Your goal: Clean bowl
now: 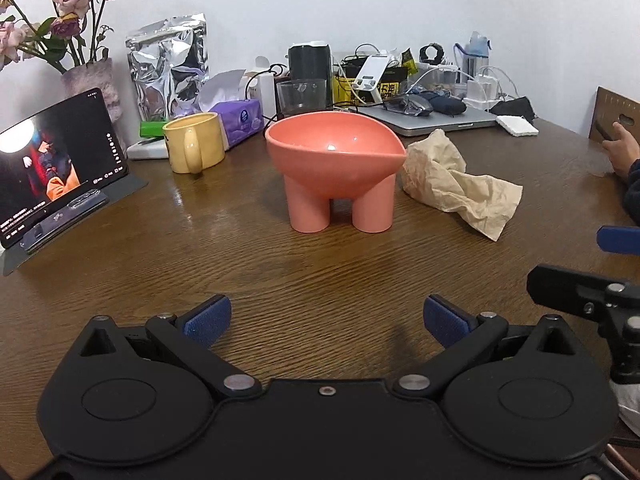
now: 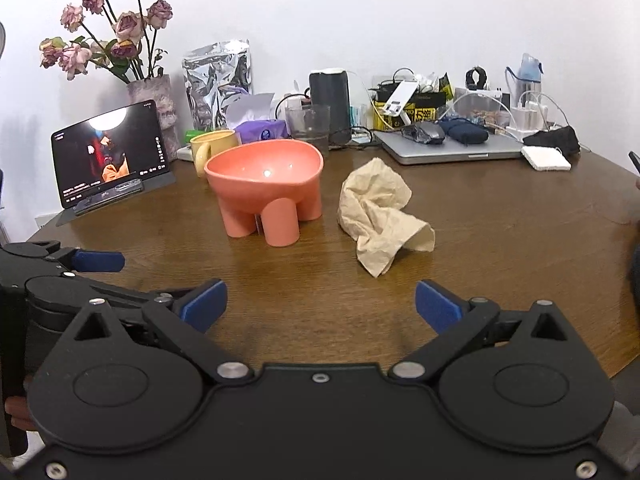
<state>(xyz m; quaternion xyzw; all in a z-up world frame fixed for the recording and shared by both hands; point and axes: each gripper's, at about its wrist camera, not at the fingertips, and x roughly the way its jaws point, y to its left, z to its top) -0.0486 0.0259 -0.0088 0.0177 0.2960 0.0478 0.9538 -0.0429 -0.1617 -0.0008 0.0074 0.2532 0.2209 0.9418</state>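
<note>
Standing: salmon-pink footed plastic bowl (image 1: 335, 160) — upright on brown wooden table (image 1: 320, 272)
Beside it: crumpled beige paper towel (image 2: 380, 216)
Left gripper (image 1: 326, 320): wide open — empty
Right gripper (image 2: 320, 306): wide open, empty

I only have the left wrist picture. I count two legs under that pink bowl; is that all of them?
Observer: No. In the right wrist view, three legs show under the pink bowl.
Operator: And the other tool at my right edge? I see just one blue tip.
Observer: The right gripper has both fingers spread wide, with nothing between them.
Operator: What lies ahead of it?
Observer: The crumpled paper towel, slightly to its right.
</note>
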